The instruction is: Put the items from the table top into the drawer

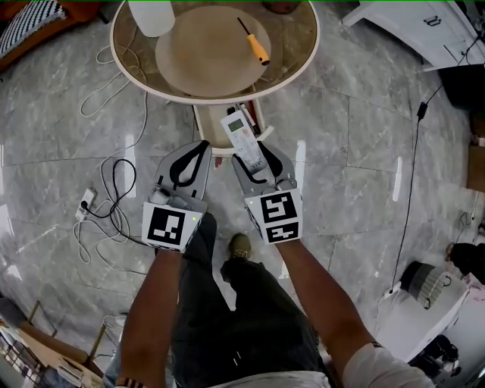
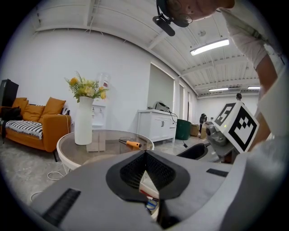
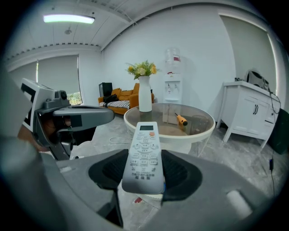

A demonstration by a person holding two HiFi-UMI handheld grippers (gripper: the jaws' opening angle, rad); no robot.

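A white remote control (image 1: pixel 239 129) is clamped lengthwise in my right gripper (image 1: pixel 256 155), its display end reaching over the open drawer (image 1: pixel 206 130) under the round glass table (image 1: pixel 132 64). In the right gripper view the remote (image 3: pixel 144 153) lies between the dark pads (image 3: pixel 183 173), pointing at the table. My left gripper (image 1: pixel 198 148) hovers beside it at the drawer's left front, its fingers meeting at the tips with nothing in them. An orange-handled screwdriver (image 1: pixel 258 47) lies on the table top. The drawer holds several small items, partly hidden.
A white vase (image 1: pixel 151 15) with flowers stands at the table's far left. A power strip (image 1: pixel 86 203) and loose cables trail over the marble floor on the left. A white cabinet (image 1: pixel 424 23) stands at the right, an orange sofa (image 2: pixel 40 124) beyond the table.
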